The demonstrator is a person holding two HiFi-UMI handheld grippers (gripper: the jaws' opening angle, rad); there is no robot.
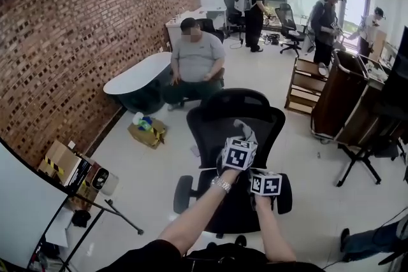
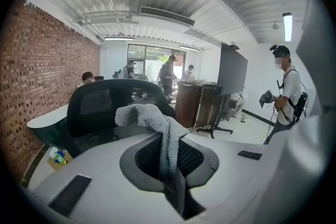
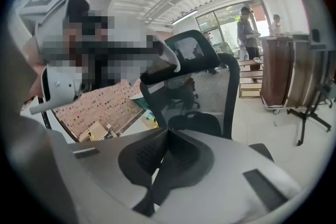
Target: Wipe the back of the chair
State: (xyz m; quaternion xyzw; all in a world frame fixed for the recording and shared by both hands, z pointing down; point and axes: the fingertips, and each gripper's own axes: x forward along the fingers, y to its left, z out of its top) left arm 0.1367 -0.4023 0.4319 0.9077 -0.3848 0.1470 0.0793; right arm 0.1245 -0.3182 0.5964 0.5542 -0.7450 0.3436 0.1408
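the brick wall (image 1: 83,41) runs down my left side of this office, and the black mesh chair (image 1: 236,121) stands on the pale floor directly in front of me, its seat toward me and its back and headrest beyond. a wooden cart (image 1: 338,95) stands off to the right, well apart from the chair, and a person (image 1: 197,60) sits beyond the chair near a rounded white table. a cardboard box (image 1: 148,132) lies on the floor to the chair's left. my left gripper (image 1: 242,140) is reached out over the seat at the upper part of the chair back; its jaws are clamped narrow on a grey cloth (image 1: 245,129), which runs up out of the pinch and bunches in a loose fold right at the headrest. in the left gripper view the cloth (image 2: 157,123) drapes in front of the chair (image 2: 105,107), and i cannot tell whether it presses on the mesh. my right gripper (image 1: 265,180) hangs lower, just beside the left and nearer to me, over the seat; its jaws are drawn together with nothing between them, pointing at the chair (image 3: 210,92).
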